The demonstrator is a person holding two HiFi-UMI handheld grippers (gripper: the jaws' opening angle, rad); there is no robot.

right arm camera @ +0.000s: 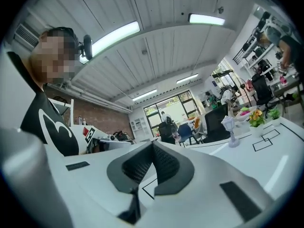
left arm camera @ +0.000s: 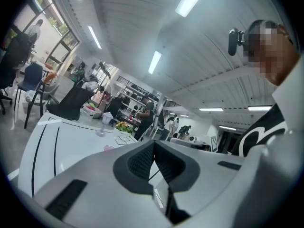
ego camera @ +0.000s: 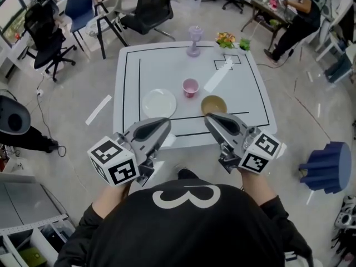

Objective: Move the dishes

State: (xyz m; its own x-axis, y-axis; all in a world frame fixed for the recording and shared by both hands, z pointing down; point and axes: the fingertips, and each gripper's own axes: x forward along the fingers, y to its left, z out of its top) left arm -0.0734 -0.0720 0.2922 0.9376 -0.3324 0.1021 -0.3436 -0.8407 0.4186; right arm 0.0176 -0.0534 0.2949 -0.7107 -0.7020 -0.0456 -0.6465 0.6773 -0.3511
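Observation:
On the white table (ego camera: pixel 150 60) lie a white plate (ego camera: pixel 159 103), a small pink cup (ego camera: pixel 190 87) and a tan bowl (ego camera: pixel 213 104). A pale purple goblet (ego camera: pixel 194 40) stands at the far edge. Both grippers hover over the table's near edge, close to the person's chest. My left gripper (ego camera: pixel 166 122) is shut and empty, its tip just short of the plate. My right gripper (ego camera: pixel 207 117) is shut and empty, just short of the bowl. In the left gripper view the jaws (left arm camera: pixel 153 144) meet with nothing between them. The right gripper view (right arm camera: pixel 153 145) shows the same, with the goblet (right arm camera: pixel 231 129) far off.
A small pot of flowers (ego camera: pixel 226 39) stands at the table's far right corner. Black and blue office chairs (ego camera: pixel 150 7) stand beyond the table. A blue stool (ego camera: pixel 328 166) is on the floor at the right. A person sits at a desk (ego camera: pixel 300 15) at the back right.

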